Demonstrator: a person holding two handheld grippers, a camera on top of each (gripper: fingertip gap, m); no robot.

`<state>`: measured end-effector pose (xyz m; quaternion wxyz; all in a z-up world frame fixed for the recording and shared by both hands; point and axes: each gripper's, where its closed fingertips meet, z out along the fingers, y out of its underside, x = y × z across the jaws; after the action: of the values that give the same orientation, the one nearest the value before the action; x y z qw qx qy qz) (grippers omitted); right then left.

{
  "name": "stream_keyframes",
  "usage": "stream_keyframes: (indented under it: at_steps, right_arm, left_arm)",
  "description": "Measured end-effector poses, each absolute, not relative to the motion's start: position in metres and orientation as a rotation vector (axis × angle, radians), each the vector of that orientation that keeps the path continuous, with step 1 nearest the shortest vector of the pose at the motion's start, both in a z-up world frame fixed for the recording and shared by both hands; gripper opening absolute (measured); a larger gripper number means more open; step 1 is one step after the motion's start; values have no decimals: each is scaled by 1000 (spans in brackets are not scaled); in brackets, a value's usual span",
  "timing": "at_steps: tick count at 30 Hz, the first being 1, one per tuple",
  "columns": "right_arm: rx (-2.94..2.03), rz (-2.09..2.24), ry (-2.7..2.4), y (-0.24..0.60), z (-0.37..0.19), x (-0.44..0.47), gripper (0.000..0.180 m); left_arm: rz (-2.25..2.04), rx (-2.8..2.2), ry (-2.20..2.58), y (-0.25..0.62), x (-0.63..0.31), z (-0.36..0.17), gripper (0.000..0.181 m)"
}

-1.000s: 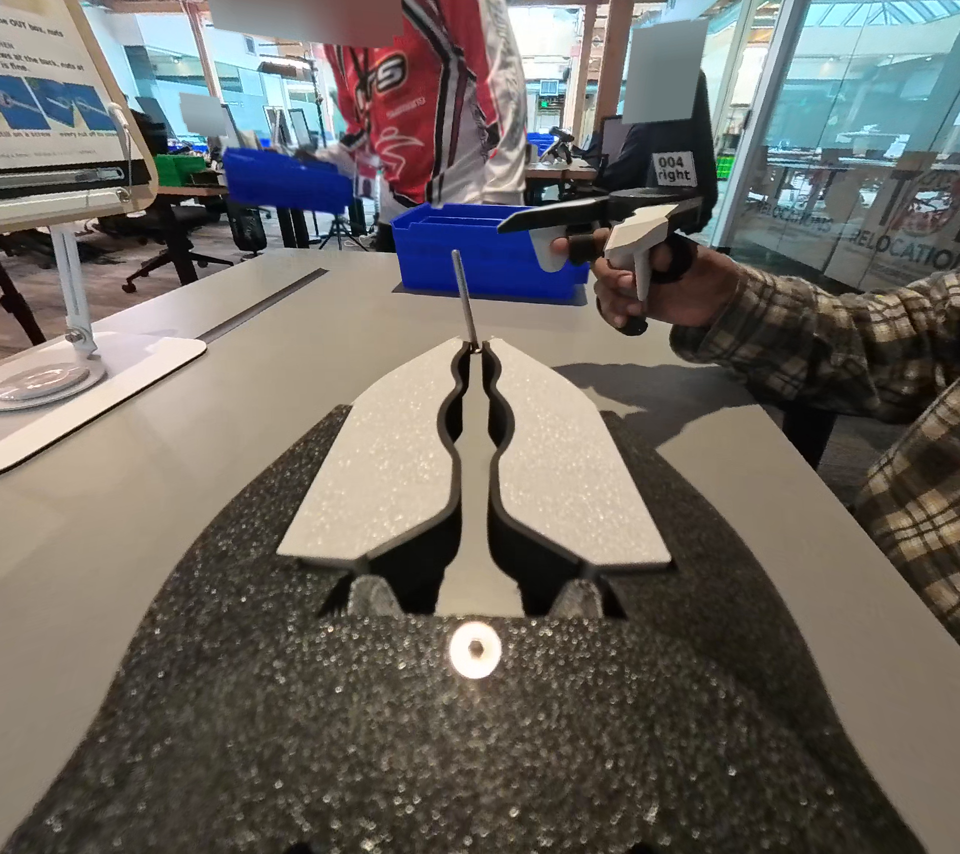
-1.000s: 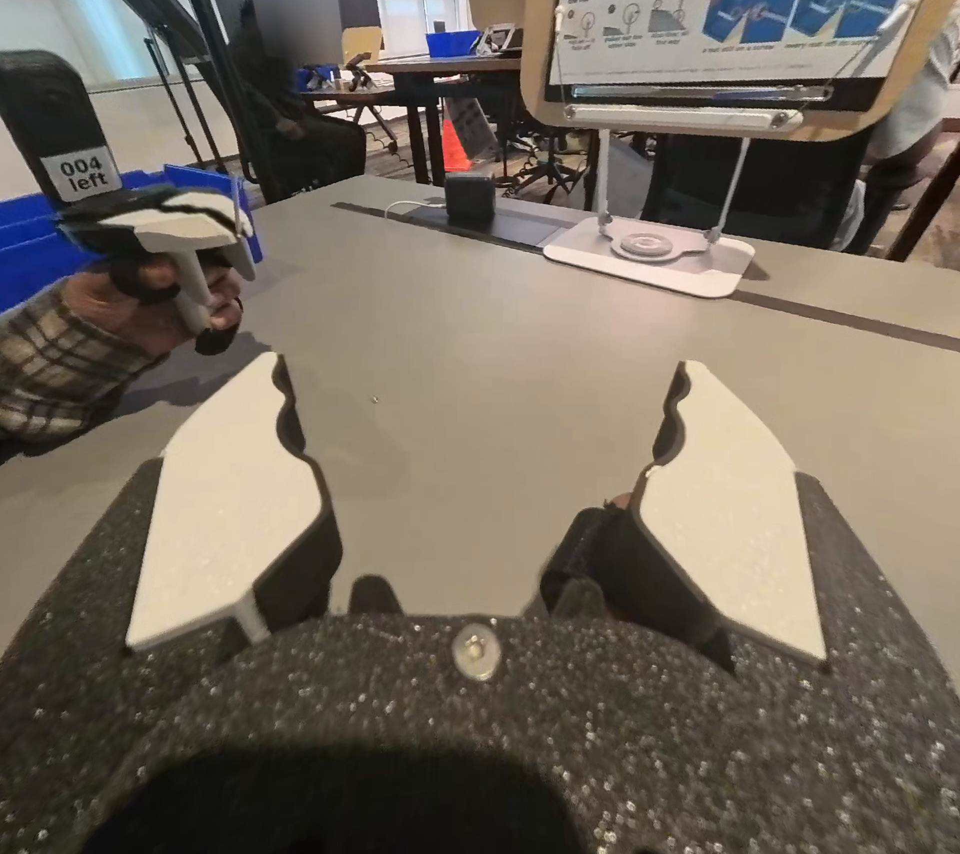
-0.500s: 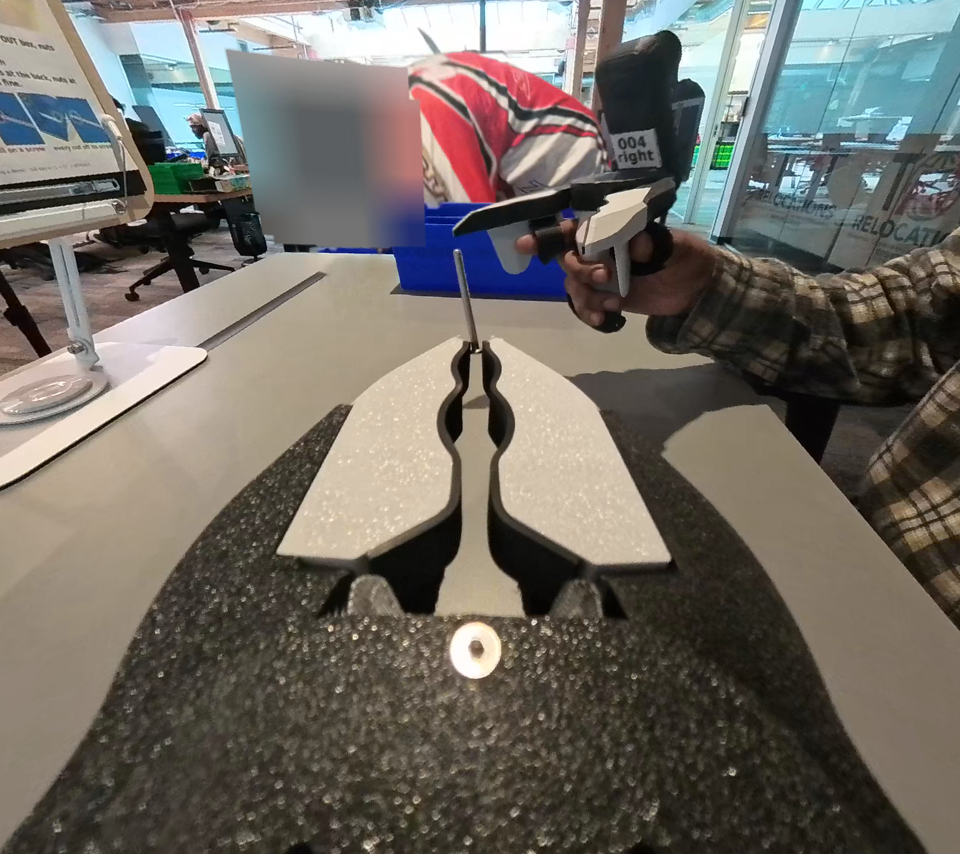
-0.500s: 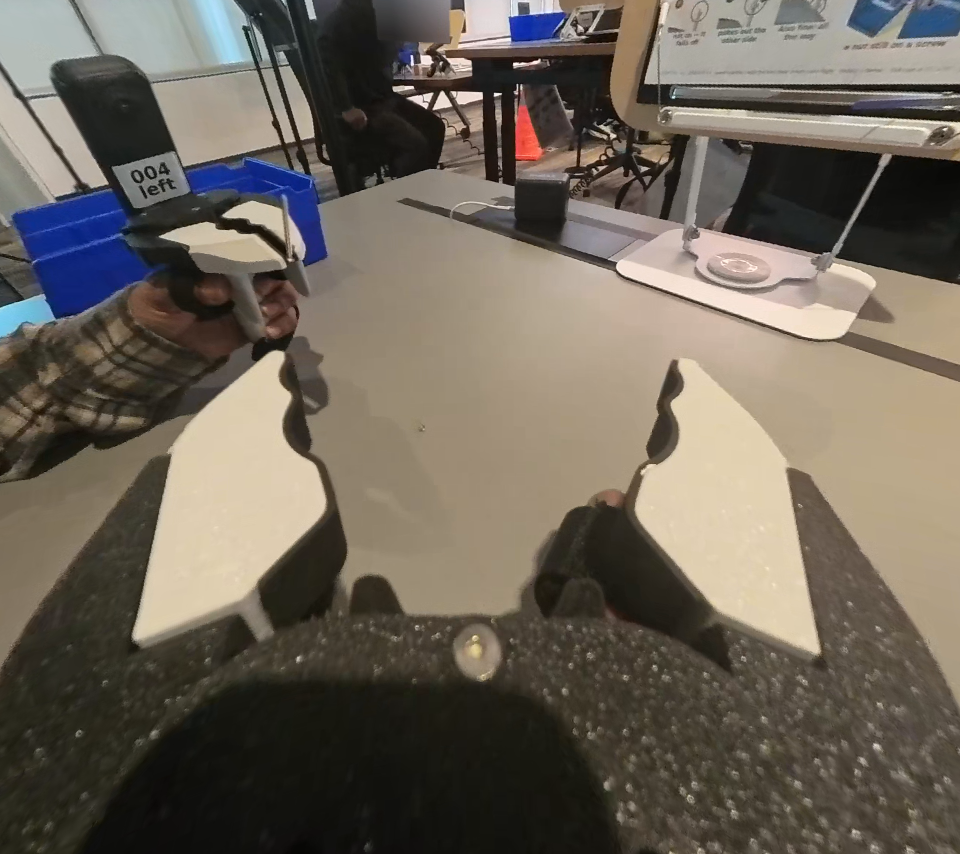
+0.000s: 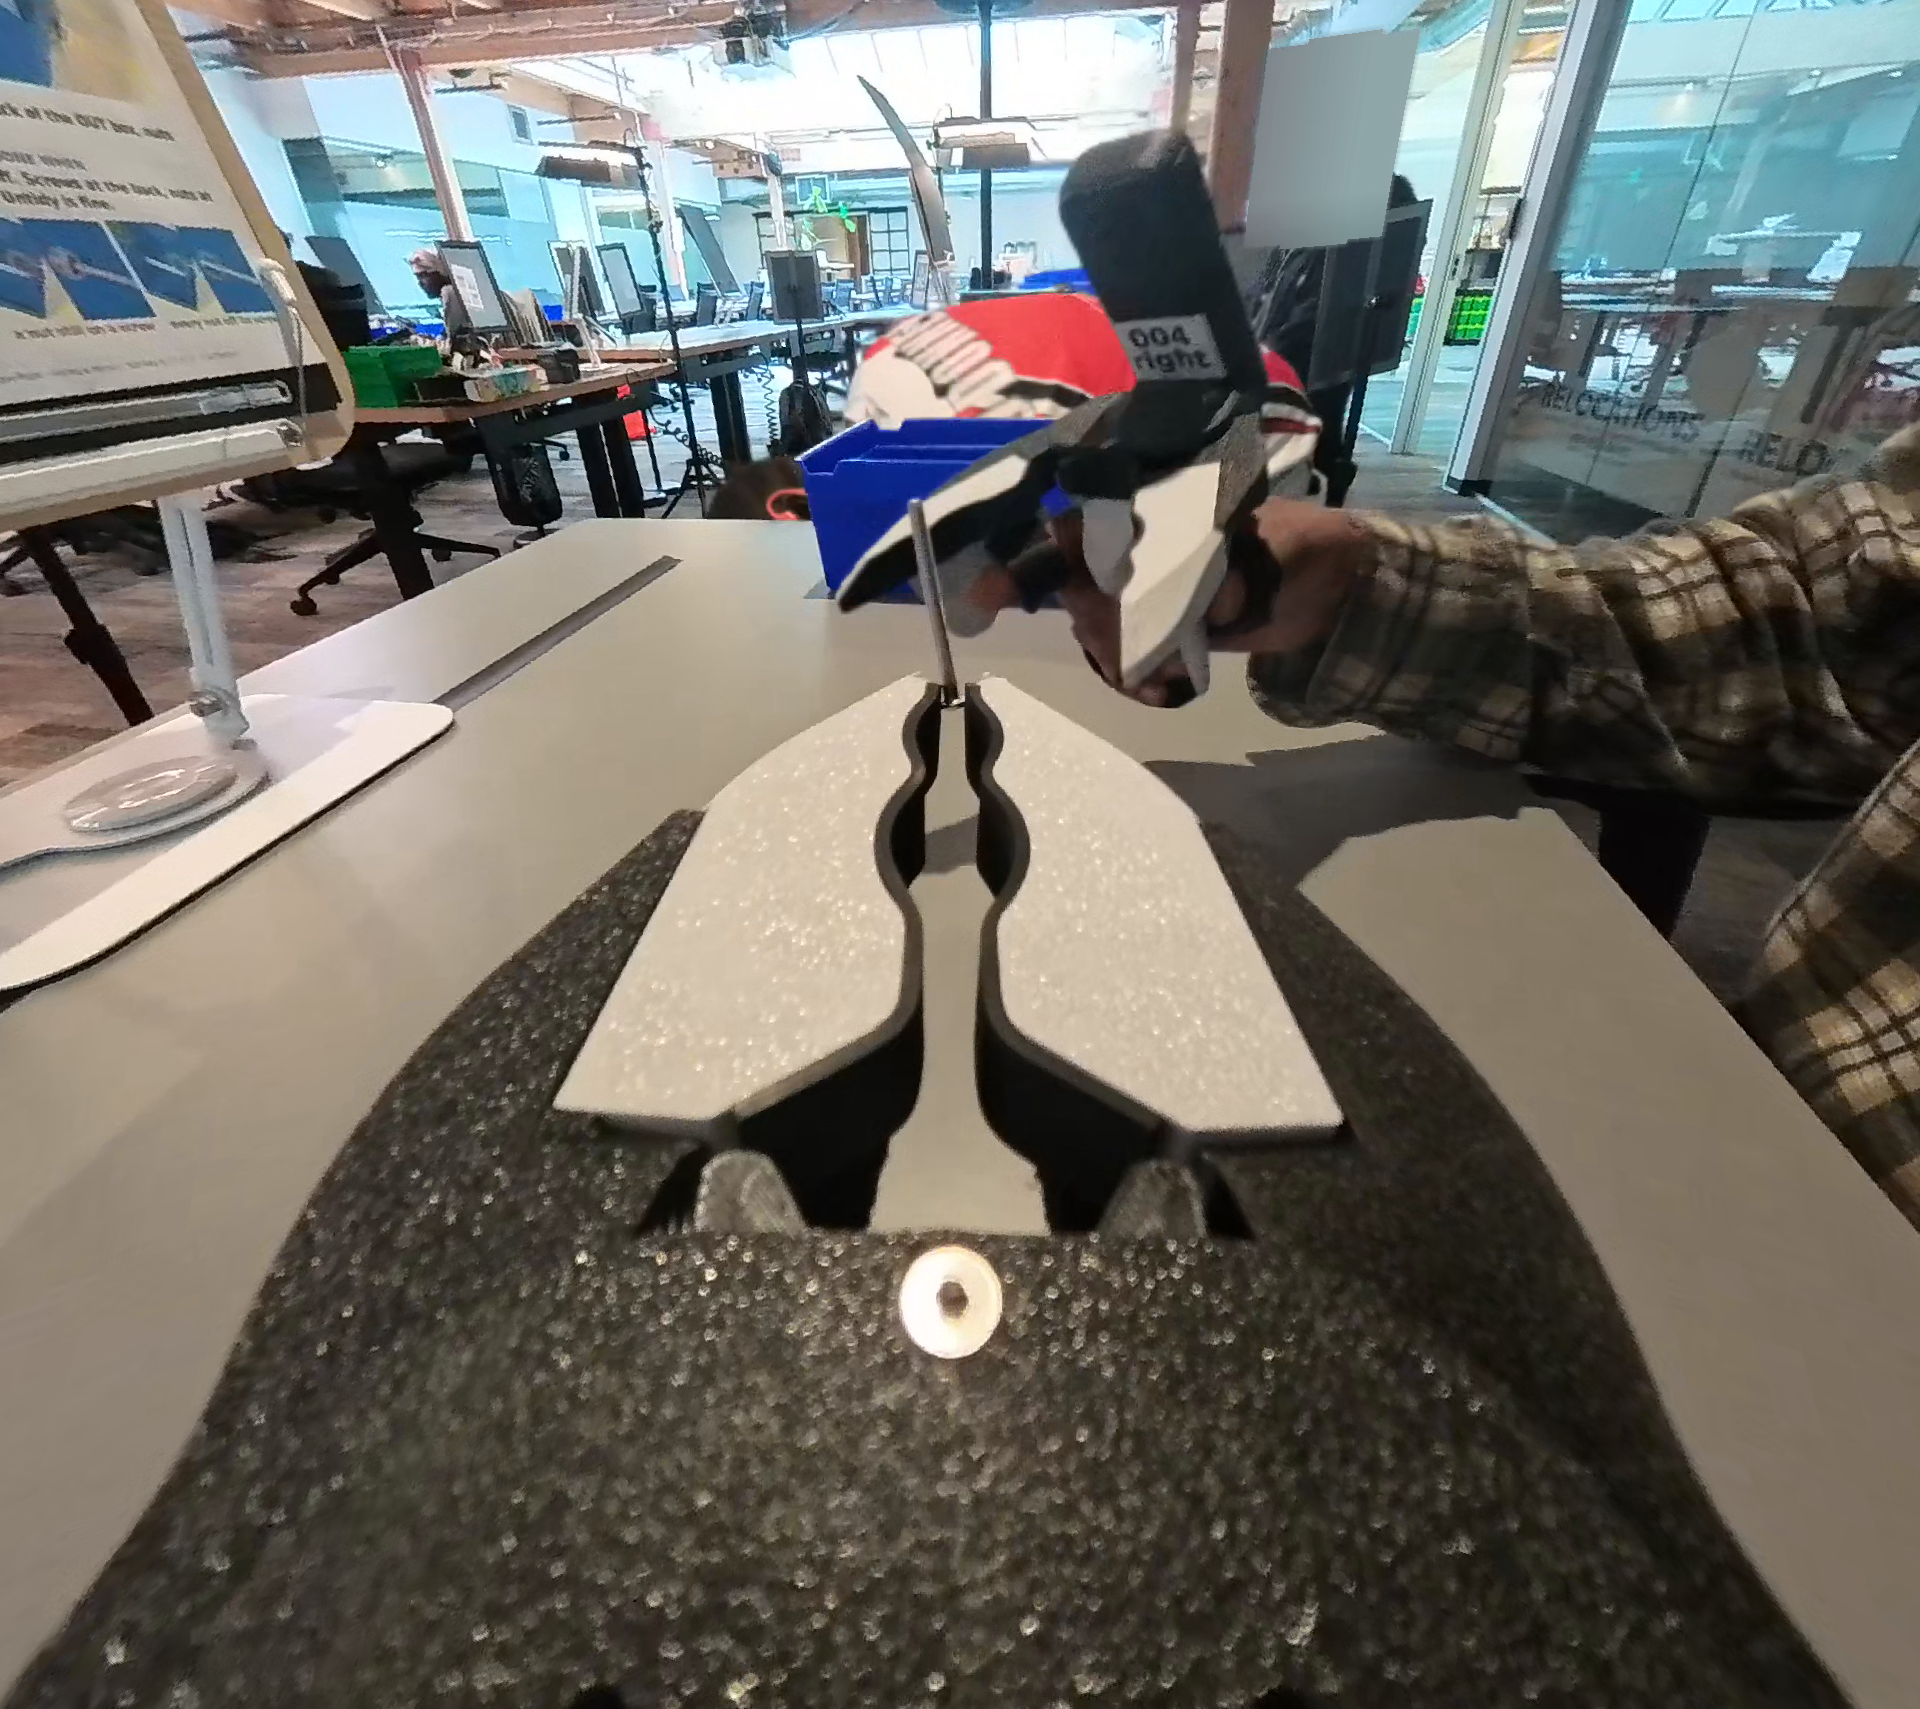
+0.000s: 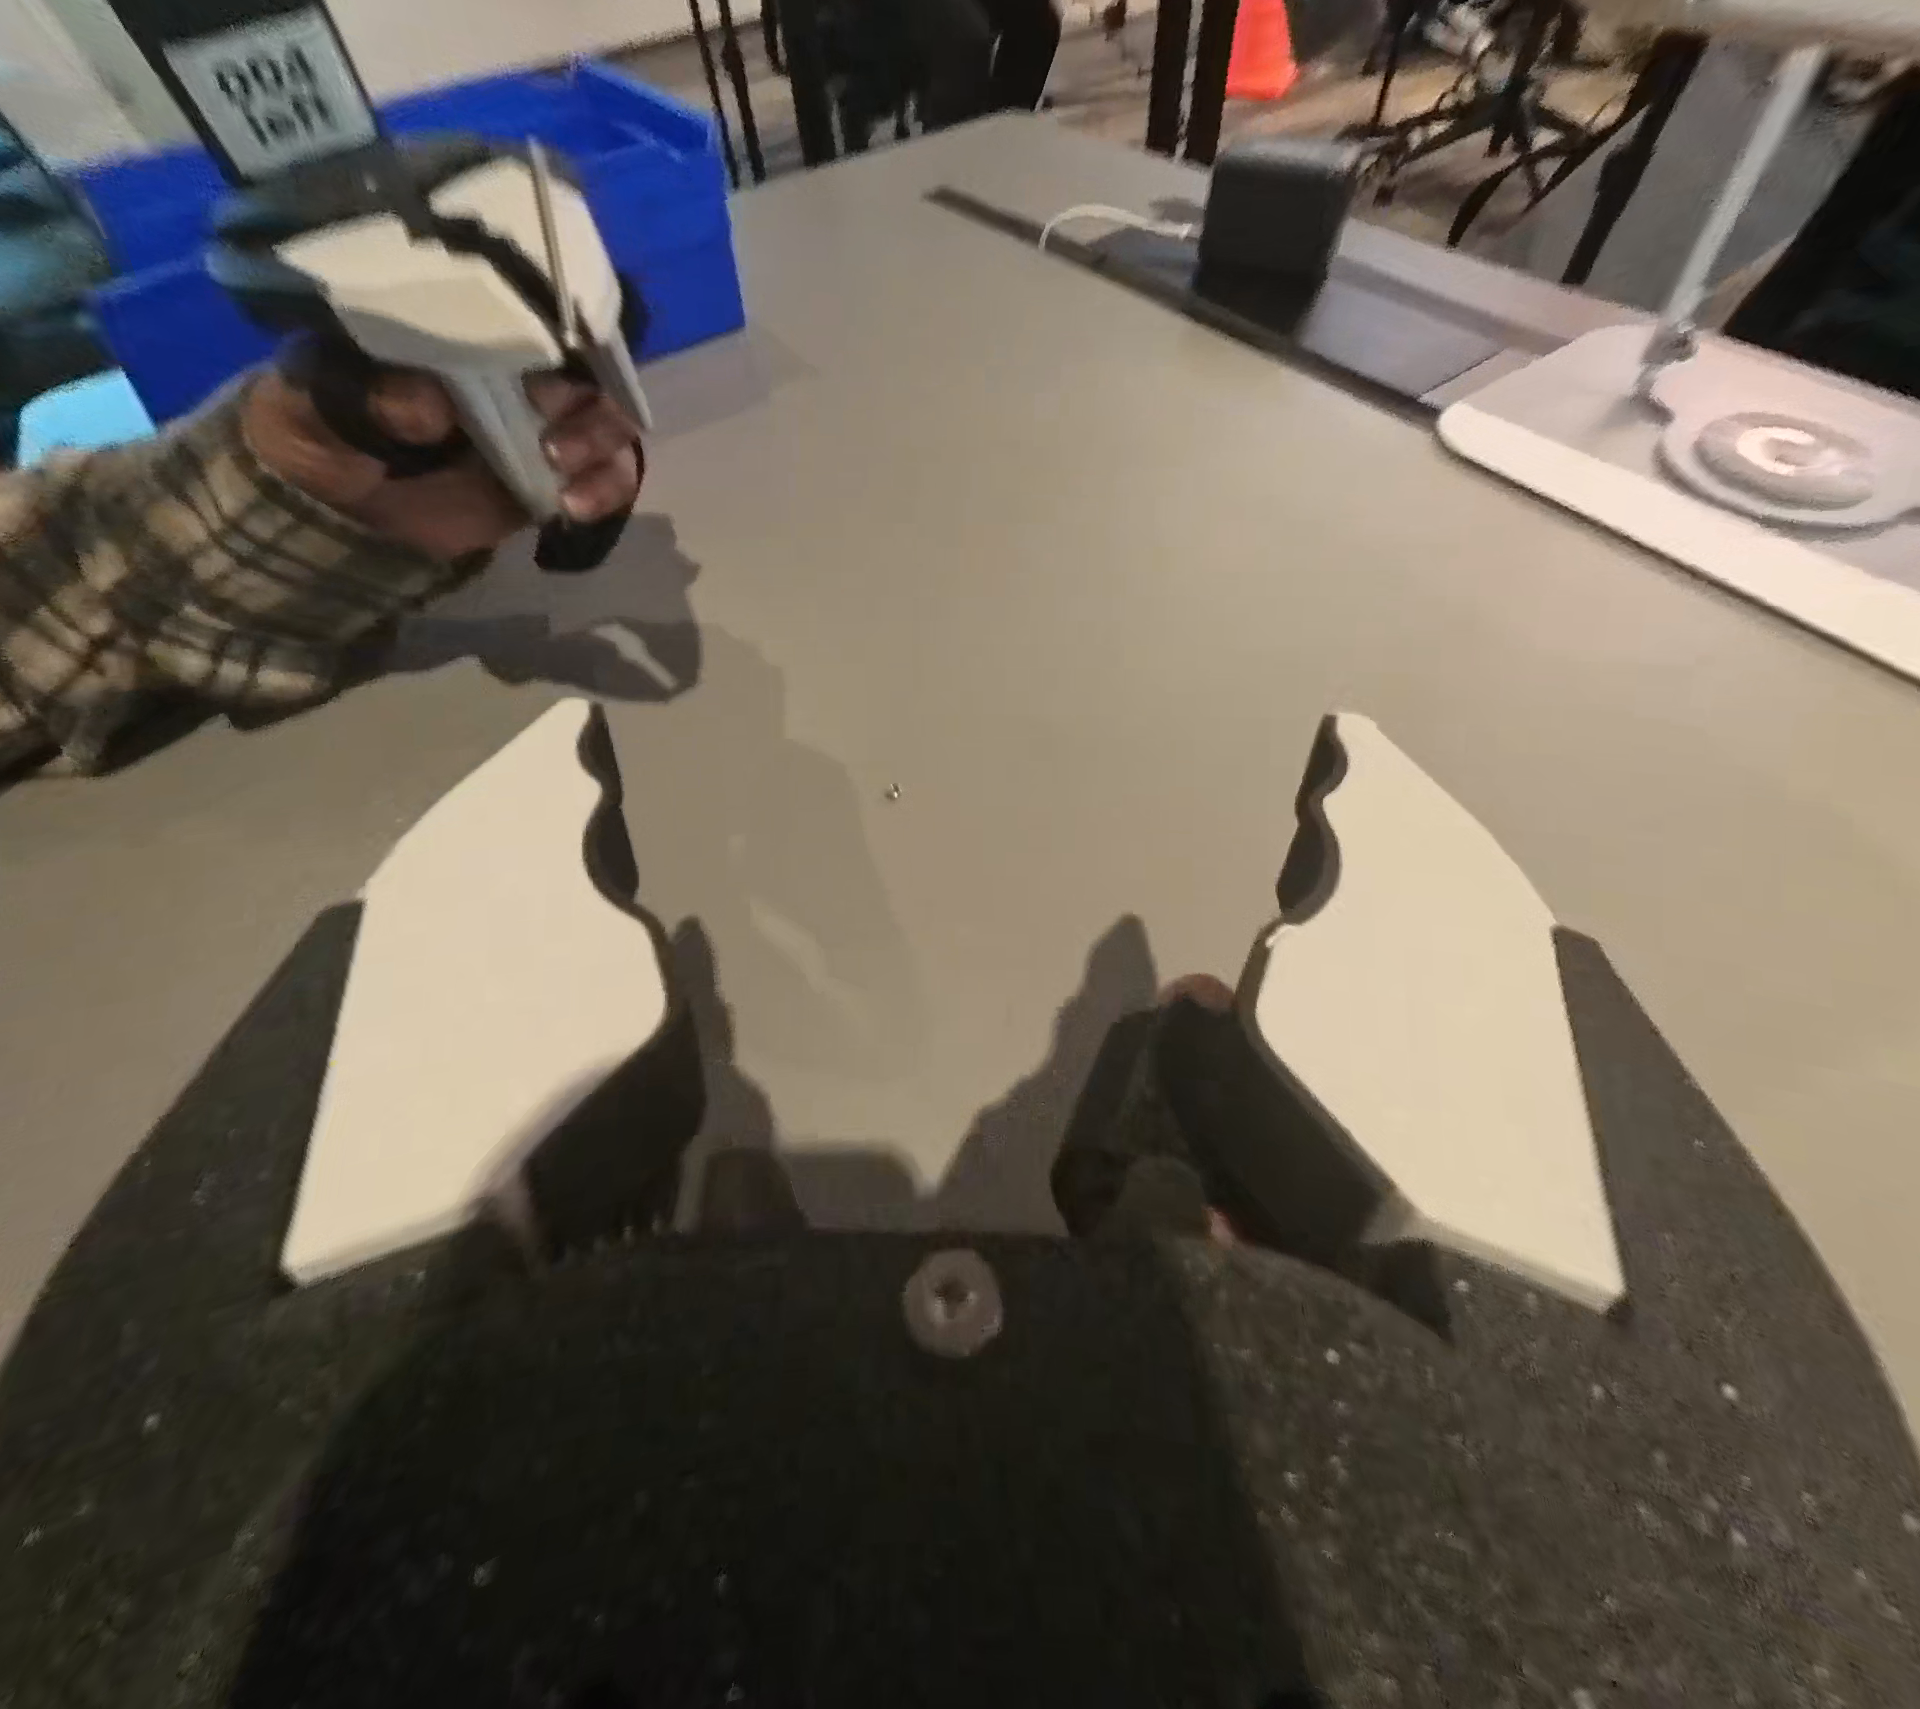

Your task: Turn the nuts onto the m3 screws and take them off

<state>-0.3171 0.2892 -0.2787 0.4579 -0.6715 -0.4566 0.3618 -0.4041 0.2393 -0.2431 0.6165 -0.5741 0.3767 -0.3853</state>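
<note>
right gripper [image 5: 997, 558] swung in close behind the upright screw [image 5: 932, 599], camera tilted down

Bright daylight, one sharp view and one smeared.
Your left wrist view is crisp, with glare from the skylights and fisheye bending at its edges; your right wrist view is motion-blurred, with hard shadows on the table [image 6: 1039, 516].

tiny speck [image 6: 894, 792] on table [image 6: 1039, 516], unidentifiable
</note>
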Motion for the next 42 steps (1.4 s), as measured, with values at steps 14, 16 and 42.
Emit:
stream_keyframes:
  at_steps: [14, 16, 42]
  right_arm:
    - [-1684, 765, -1613, 282, -349, -373, 82]
    - [-1679, 734, -1666, 280, -358, -376, 78]
    - [-1719, 696, -1836, 277, -389, -385, 49]
  left_arm:
    - [-860, -1338, 839, 246, -416, -243, 4]
    - [-854, -1341, 837, 246, -418, -243, 4]
    - [-849, -1361, 843, 248, -419, -245, 4]
